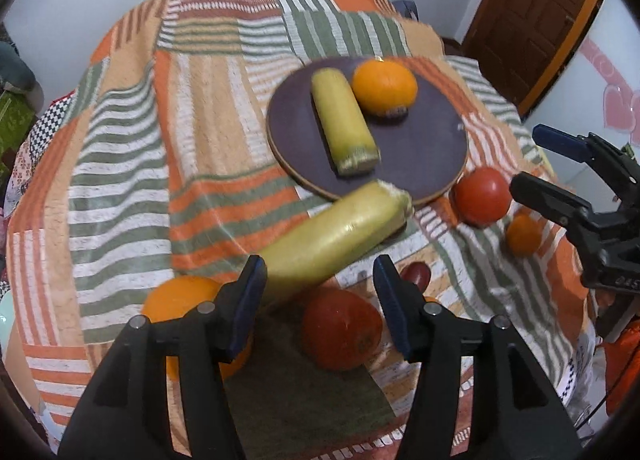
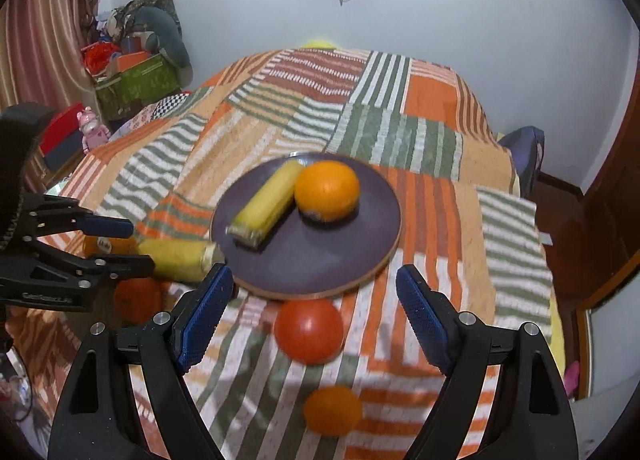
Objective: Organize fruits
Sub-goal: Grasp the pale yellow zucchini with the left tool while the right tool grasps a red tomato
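Note:
A dark round plate (image 1: 424,148) (image 2: 340,256) on the striped cloth holds a yellow cob (image 1: 344,120) (image 2: 264,204) and an orange (image 1: 385,86) (image 2: 327,190). A second yellow cob (image 1: 336,236) (image 2: 176,256) lies beside the plate. My left gripper (image 1: 320,280) (image 2: 136,244) is open and empty, just above that cob's near end, with a red tomato (image 1: 340,332) and an orange (image 1: 188,304) close by. My right gripper (image 2: 314,292) (image 1: 528,160) is open and empty over another tomato (image 2: 309,330) (image 1: 482,196). A small orange (image 2: 332,410) (image 1: 523,234) lies nearer.
A small dark red fruit (image 1: 417,274) lies by my left gripper's right finger. The striped cloth (image 2: 400,132) covers the table and drops off at its edges. A cluttered green box (image 2: 136,80) stands far left; a wooden door (image 1: 532,20) is at the right.

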A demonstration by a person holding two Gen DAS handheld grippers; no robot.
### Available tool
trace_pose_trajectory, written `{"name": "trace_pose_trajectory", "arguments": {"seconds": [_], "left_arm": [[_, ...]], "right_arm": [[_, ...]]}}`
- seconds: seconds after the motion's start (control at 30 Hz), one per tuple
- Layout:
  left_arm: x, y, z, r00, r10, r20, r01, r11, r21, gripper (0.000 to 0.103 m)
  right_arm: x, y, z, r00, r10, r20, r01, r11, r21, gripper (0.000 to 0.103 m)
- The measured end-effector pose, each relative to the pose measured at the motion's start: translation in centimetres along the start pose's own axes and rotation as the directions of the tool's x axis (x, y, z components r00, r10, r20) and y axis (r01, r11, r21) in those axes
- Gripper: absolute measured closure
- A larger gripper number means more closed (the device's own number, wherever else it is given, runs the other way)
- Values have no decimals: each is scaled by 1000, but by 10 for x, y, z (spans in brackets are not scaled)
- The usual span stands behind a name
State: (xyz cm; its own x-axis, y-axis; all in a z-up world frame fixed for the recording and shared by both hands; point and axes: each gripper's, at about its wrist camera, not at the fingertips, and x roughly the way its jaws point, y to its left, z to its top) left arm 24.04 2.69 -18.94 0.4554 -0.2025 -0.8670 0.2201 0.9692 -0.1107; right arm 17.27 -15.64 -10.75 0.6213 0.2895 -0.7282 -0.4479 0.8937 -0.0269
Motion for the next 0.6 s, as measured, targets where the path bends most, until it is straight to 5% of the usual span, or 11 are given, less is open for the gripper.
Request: {"name": "trace_pose_trajectory", "arguments": {"seconds": [0.27,0.6], "left_arm": [[18,-4,6,998,57,4,-57,998,39,36],[39,-9,16,995,102,11,-102,991,85,37]], "right_arm": [[17,-8,-26,997,10,-71,-7,999,42,21],[26,-14,-31,996,19,-83,-14,998,61,21]]}}
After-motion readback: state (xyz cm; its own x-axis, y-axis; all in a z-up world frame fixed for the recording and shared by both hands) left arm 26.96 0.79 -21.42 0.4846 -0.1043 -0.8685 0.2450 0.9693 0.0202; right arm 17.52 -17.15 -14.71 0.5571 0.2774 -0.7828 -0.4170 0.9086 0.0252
